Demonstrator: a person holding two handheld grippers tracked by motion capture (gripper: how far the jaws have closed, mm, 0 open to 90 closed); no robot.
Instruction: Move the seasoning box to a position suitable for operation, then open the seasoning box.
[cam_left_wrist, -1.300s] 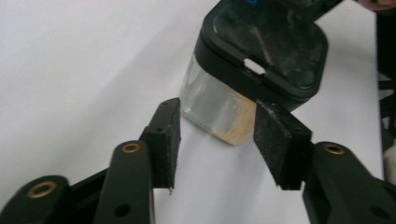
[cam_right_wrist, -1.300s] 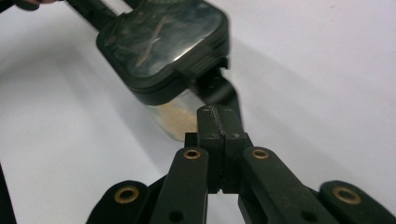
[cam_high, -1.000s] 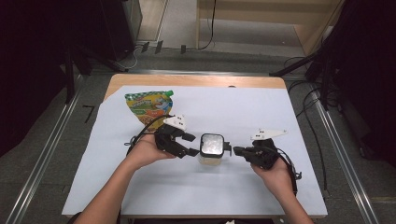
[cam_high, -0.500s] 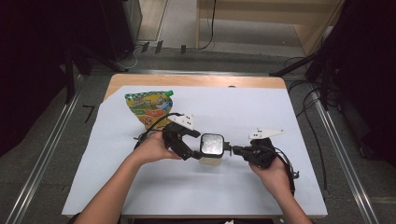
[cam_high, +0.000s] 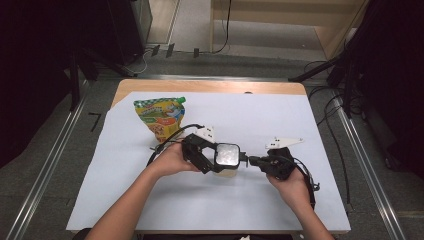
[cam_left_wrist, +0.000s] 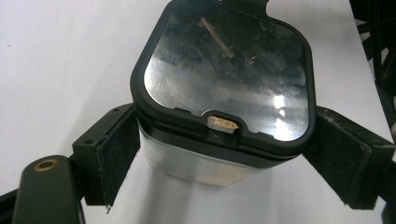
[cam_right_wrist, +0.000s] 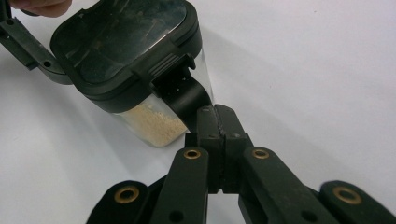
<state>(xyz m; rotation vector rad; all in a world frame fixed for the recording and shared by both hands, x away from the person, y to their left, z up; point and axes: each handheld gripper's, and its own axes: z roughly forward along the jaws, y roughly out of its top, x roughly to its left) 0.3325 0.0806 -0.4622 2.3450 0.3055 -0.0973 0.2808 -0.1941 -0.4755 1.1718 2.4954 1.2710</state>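
Jar (cam_high: 226, 160), clear plastic with rounded corners, a black-rimmed glossy lid and pale powder at its bottom, stands on the white sheet (cam_high: 300, 115) between the two grippers. The left gripper (cam_left_wrist: 224, 154) has just been opening, its felt-faced jaws spread wide either side of the jar, pads beside its walls. The right gripper (cam_right_wrist: 217, 122) is fully closed, pinching the lid's black tab (cam_right_wrist: 180, 91); the bright pouch (cam_high: 161, 116) lies beyond the jar, print unreadable.

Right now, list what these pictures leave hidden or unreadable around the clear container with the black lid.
- Clear plastic container with a black-rimmed lid, left gripper view: glare on the lid window hides the contents; whether the left hand-held gripper presses its walls is unclear.
- Black lid tab, right gripper view: the right hand-held gripper covers its tip.
- Yellow-green printed pouch, high view: print too small to read.
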